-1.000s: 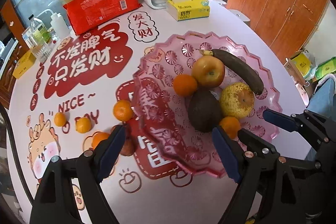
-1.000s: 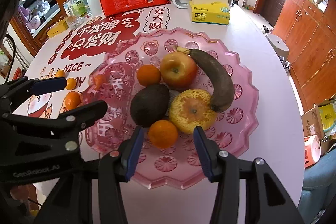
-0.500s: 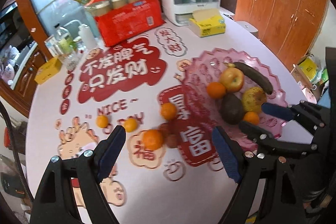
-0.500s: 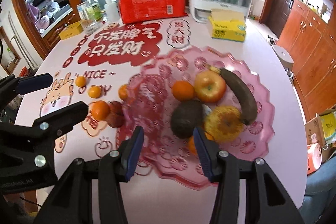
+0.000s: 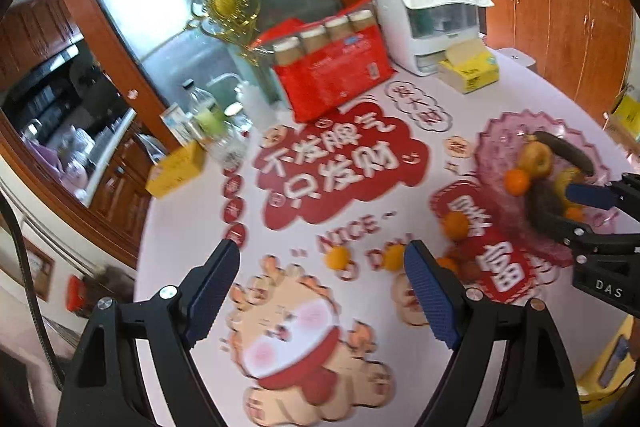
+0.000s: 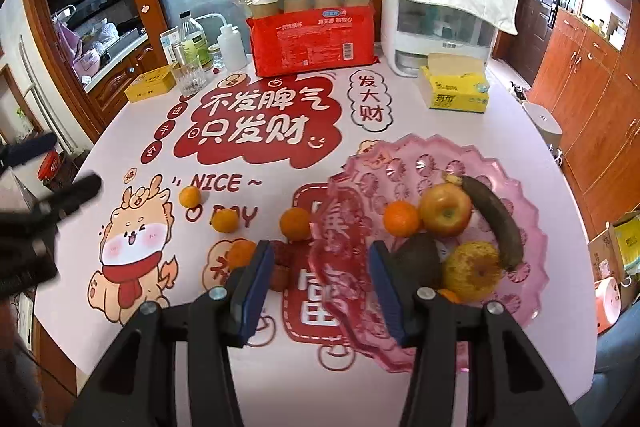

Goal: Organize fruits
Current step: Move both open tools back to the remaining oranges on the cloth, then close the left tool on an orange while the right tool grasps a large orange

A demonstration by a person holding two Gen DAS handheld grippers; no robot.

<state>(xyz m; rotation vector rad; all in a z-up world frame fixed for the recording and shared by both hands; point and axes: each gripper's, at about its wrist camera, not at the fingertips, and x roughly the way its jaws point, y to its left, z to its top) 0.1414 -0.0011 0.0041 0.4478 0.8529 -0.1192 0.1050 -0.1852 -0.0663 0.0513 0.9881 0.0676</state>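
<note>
Here, hazards:
Left gripper [image 5: 322,293]: jaws wide, empty.
Right gripper [image 6: 322,293]: parted, empty.
Loose oranges [image 6: 295,223]: on table beside pink tray [image 6: 532,291].
Risk: round fruit may roll if nudged.
</note>
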